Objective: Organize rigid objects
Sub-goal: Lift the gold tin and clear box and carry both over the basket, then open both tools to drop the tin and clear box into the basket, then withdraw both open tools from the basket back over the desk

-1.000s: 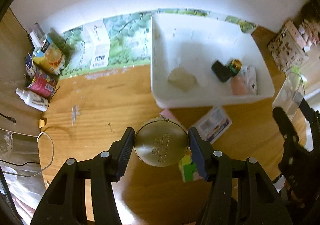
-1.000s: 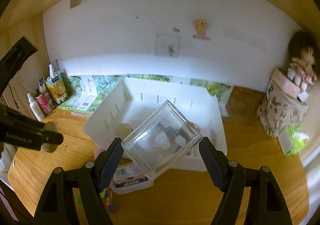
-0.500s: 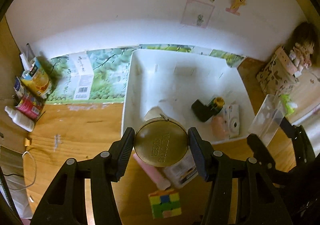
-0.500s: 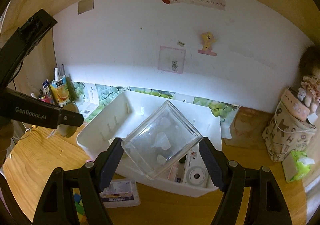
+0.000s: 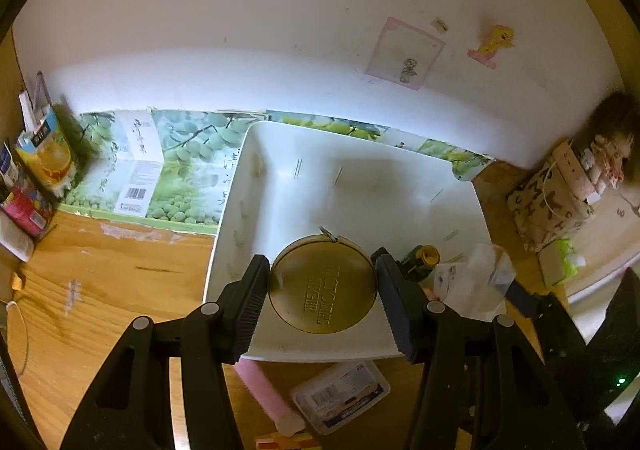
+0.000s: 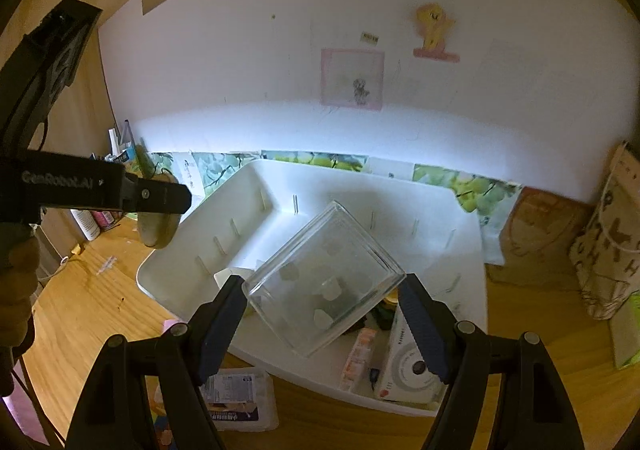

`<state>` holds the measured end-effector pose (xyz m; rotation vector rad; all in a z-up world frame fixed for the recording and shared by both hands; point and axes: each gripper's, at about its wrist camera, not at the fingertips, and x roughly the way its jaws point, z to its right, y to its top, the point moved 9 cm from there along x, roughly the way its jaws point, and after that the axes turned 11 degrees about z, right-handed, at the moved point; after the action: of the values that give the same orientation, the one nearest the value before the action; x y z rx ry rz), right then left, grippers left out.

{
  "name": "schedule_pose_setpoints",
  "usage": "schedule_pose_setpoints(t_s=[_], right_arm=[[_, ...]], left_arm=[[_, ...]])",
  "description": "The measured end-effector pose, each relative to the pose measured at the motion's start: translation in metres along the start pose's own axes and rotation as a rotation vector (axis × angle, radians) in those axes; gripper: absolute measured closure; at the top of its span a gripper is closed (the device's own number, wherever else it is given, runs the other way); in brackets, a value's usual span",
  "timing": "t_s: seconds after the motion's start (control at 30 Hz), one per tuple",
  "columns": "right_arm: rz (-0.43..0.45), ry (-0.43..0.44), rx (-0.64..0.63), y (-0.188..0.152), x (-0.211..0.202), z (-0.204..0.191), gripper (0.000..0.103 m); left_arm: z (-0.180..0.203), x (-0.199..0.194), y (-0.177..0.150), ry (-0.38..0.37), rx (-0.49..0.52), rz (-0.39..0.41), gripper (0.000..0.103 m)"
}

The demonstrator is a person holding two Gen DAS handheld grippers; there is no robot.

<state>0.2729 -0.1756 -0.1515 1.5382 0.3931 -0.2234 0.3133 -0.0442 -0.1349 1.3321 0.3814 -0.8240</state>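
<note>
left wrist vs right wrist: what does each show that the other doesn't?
Left wrist only: the gold tin's embossed lid between its jaws, and a pink tube in front of the bin. Right wrist only: the white instant camera in the bin's near corner, and the clear box held tilted in its jaws. Both: the white bin and the packaged white box on the desk.

A camera (image 6: 408, 366) lies in the bin's (image 6: 168, 274) right end, packet (image 6: 236, 398) before it.

Left claw (image 5: 322, 292) — matte black, ribbed pads, silver screws; right claw (image 6: 322, 296) alike — "GenRobot.AI" in white.
</note>
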Motion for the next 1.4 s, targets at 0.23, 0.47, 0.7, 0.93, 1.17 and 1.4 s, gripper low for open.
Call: schedule_pose_setpoints(t_s=[0.23, 0.47, 0.7, 0.93, 1.17, 1.4], right_arm=[[-0.052, 0.005, 0.041, -0.01, 0.014, 0.006, 0.024], [-0.074, -0.006, 0.055, -0.011, 0.009, 0.007, 0.021], [-0.04, -0.029, 0.038, 0.0, -0.013, 0.002, 0.021], [0.006, -0.059, 0.033, 0.009, -0.04, -0.005, 0.021], [0.011, -0.059, 0.077, 0.004, -0.062, -0.02, 0.021], [-0.012, -0.064, 0.126, -0.01, -0.074, -0.041, 0.021]], left_arm=[[-0.003, 0.005, 0.001, 0.013, -0.018, -0.004, 0.038], [-0.006, -0.013, 0.009, 0.025, -0.043, 0.065, 0.023], [-0.015, -0.043, 0.012, 0.047, -0.044, 0.117, 0.023], [-0.026, -0.081, 0.01, 0.053, -0.019, 0.171, 0.023], [-0.034, -0.11, -0.003, 0.046, 0.025, 0.181, 0.023], [-0.047, -0.124, -0.028, 0.036, 0.051, 0.135, 0.023]])
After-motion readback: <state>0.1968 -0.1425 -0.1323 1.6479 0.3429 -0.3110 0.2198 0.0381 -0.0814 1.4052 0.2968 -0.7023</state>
